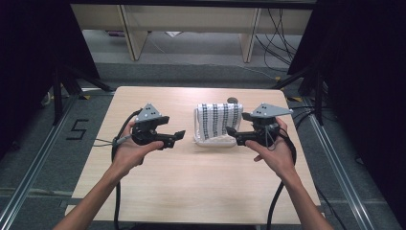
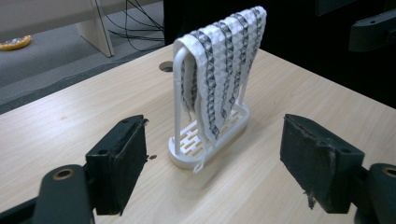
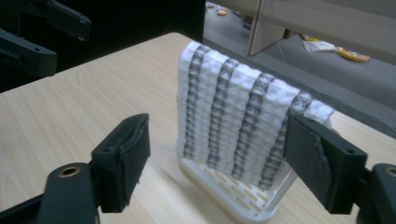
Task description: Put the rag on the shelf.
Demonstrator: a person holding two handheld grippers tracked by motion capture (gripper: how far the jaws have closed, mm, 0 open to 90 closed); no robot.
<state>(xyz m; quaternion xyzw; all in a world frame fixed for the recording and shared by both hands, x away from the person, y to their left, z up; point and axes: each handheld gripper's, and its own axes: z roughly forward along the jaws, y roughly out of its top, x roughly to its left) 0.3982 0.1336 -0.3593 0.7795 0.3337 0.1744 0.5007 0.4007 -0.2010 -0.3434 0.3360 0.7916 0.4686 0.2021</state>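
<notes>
Pale wood-grain table (image 1: 191,187) carries a white cloth with dark grey stripes (image 1: 220,120) draped over a small white rack (image 1: 210,140), just right of the table's centre in the high view. The rack's long axis runs from 9 to 3 o'clock, and the stripes hang straight down. The left gripper (image 1: 178,135) hovers at the rack's 9 o'clock, well apart from it, with its jaws spread. The right gripper (image 1: 231,132) sits at its 3 o'clock, close against the cloth, also spread. On the floor at the table's 9 o'clock, black tape forms a "5" (image 1: 76,129).

In the left gripper view, the rack (image 2: 184,149) stands end-on between the wide-apart jaws (image 2: 212,168), the cloth (image 2: 219,70) sloping toward 1 o'clock.

In the right gripper view, the cloth (image 3: 243,116) faces broadside, its stripes vertical; the released jaws (image 3: 217,158) flank it, and the slotted base (image 3: 233,191) shows below.
</notes>
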